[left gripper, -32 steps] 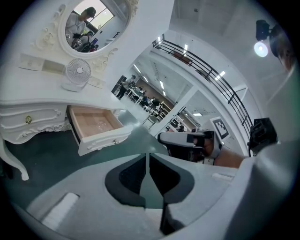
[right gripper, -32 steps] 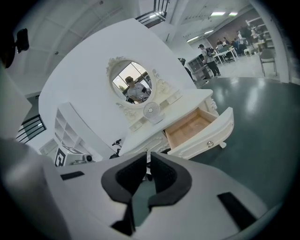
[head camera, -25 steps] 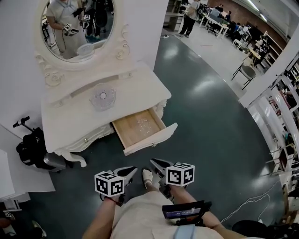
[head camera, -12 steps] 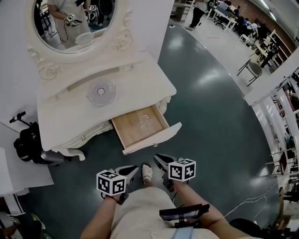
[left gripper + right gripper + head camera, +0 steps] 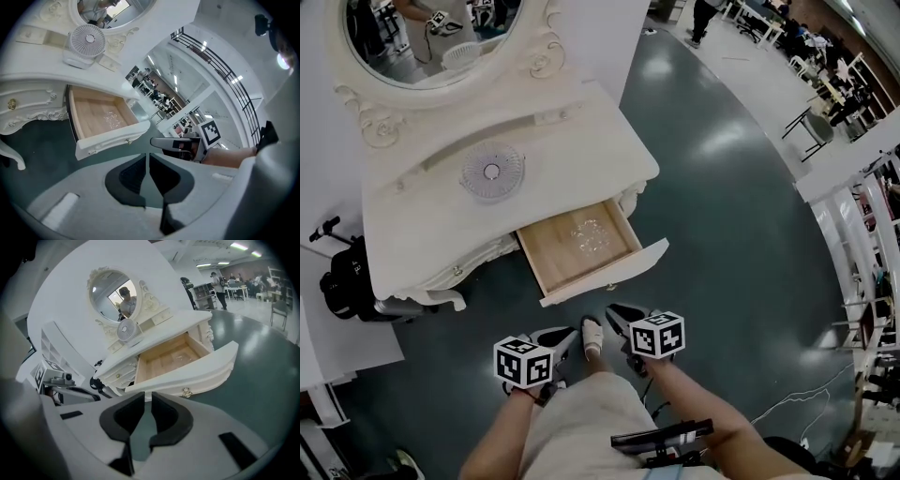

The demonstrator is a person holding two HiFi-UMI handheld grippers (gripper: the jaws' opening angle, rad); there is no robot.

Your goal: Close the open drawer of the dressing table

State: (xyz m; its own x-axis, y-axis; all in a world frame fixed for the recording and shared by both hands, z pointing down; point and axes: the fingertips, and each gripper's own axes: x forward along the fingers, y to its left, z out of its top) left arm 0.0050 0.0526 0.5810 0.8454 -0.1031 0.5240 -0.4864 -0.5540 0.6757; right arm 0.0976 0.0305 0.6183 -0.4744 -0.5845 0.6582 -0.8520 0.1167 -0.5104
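The white dressing table (image 5: 581,155) has one drawer (image 5: 577,246) pulled out, its wooden bottom bare but for a faint glint. Its curved white front (image 5: 605,275) faces me. In the head view both grippers hang just short of that front, apart from it. My left gripper (image 5: 563,337) is shut with nothing in it (image 5: 146,157). My right gripper (image 5: 617,312) has just been opening; its jaws stand slightly parted and empty (image 5: 147,398). In the right gripper view the drawer front (image 5: 201,371) and its small knob (image 5: 186,392) lie just beyond the jaws.
A small round fan (image 5: 491,172) lies on the tabletop under the oval mirror (image 5: 431,37). A black bag (image 5: 345,281) sits left of the table on the dark green floor (image 5: 722,234). My shoe (image 5: 592,335) shows between the grippers. White shelving (image 5: 872,216) stands at the right.
Both grippers have sunk and drawn a little closer to the drawer front. The head view has shifted, so the table sits lower left. The drawer stands out as far as before.
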